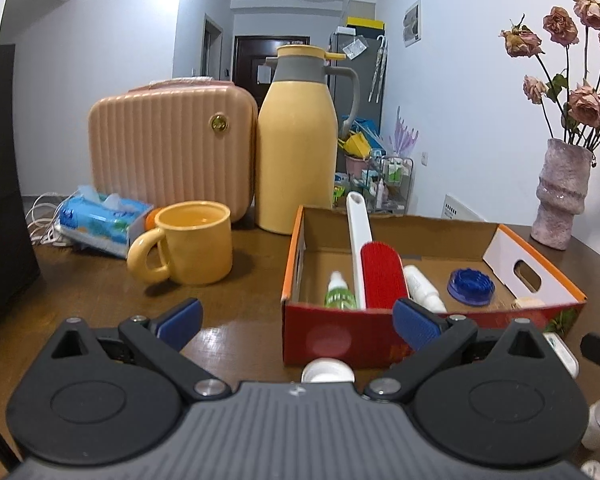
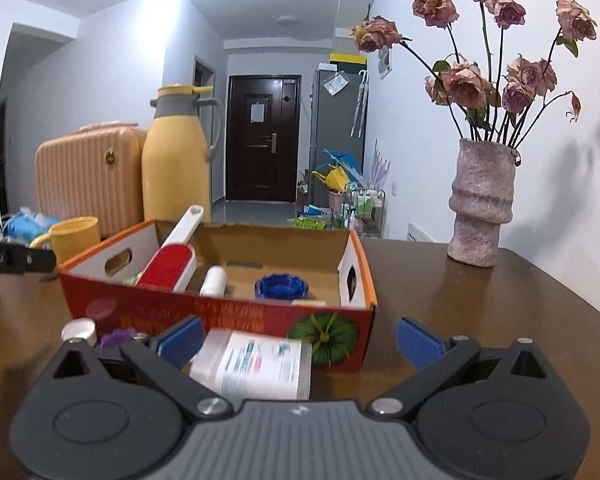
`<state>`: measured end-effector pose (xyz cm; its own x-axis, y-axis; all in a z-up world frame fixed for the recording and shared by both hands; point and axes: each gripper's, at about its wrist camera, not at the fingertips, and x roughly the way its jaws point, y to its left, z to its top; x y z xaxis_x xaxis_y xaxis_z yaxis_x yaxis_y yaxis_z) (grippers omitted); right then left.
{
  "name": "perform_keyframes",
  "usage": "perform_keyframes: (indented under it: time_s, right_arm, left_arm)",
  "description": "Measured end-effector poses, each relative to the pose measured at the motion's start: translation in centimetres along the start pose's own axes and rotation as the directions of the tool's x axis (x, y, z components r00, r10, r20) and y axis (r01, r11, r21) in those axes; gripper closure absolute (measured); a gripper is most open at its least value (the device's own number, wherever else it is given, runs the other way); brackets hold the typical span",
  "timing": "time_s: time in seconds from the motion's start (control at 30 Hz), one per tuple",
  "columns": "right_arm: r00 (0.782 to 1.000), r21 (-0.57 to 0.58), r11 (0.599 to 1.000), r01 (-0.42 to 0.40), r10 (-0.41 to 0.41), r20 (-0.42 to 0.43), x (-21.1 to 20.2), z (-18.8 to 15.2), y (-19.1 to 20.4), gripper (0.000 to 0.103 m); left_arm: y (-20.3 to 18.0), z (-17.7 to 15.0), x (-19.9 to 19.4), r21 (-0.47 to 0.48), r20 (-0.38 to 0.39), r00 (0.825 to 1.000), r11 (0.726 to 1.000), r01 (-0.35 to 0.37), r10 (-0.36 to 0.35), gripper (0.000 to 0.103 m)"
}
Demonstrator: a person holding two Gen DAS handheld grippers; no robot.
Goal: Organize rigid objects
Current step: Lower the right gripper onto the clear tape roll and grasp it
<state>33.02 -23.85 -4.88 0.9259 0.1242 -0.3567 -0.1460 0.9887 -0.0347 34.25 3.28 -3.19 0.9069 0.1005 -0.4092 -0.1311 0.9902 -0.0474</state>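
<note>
Left wrist view, going left to right: a tissue pack [image 1: 100, 216] is seen near the desk's [image 1: 236, 304] far left edge, w/ a pink ribbed case [image 1: 172, 148] stood behind it. A yellow mug [image 1: 192, 248] is parked in front of the case, and a yellow thermos jug [image 1: 298, 144] is stood just beside the case. Next, the cardboard box [image 1: 340, 332] is found abt mid-desk. Inside it, a green dropper bottle [image 1: 338, 292], a red lint brush [image 1: 374, 264] w/ its white handle propped over the back wall, a white tube [image 1: 422, 286] and a blue round lid [image 1: 471, 286] are laid. A white cap [image 1: 327, 371] is seen just in front of the box wall. The left tongs [image 1: 298, 320] are spread wide, nothing pinched.

Right wrist view: a silver-capped item [image 2: 79, 330] and smth purple [image 2: 116, 337] are spotted at the box's near left corner, too blurry to ID. A clear labelled bottle [image 2: 256, 362] is lying on its side on the desk, right up against the box front, near the left blue pad [image 2: 182, 340]. The right tongs [image 2: 300, 342] are spread open too, not closed on the bottle. A pink vase of dried roses [image 2: 482, 204] is stood by the desk's far right edge.
</note>
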Motion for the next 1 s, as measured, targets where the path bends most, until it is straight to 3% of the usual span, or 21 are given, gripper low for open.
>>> perform_keyframes:
  time_s: [0.37,0.9,1.0]
  right_arm:
    - [0.999,-0.040,0.999,0.020,-0.021,-0.025,-2.5,-1.9,1.3,0.000]
    - [0.974,-0.007,0.999,0.054,-0.054,-0.219,-2.4,-4.3,0.1,0.000]
    - [0.968,0.030,0.997,0.065,-0.055,-0.246,-1.8,-4.4,-0.5,0.008]
  left_arm:
    - [0.9,-2.2,-2.7,0.010,-0.068,0.998,1.000,0.017,-0.016,0.000]
    - [-0.5,-3.8,-3.4,0.082,-0.105,0.993,0.995,0.064,-0.056,0.000]
    - [-0.7,-4.0,-3.1,0.088,-0.127,0.990,0.994,0.065,-0.054,0.000]
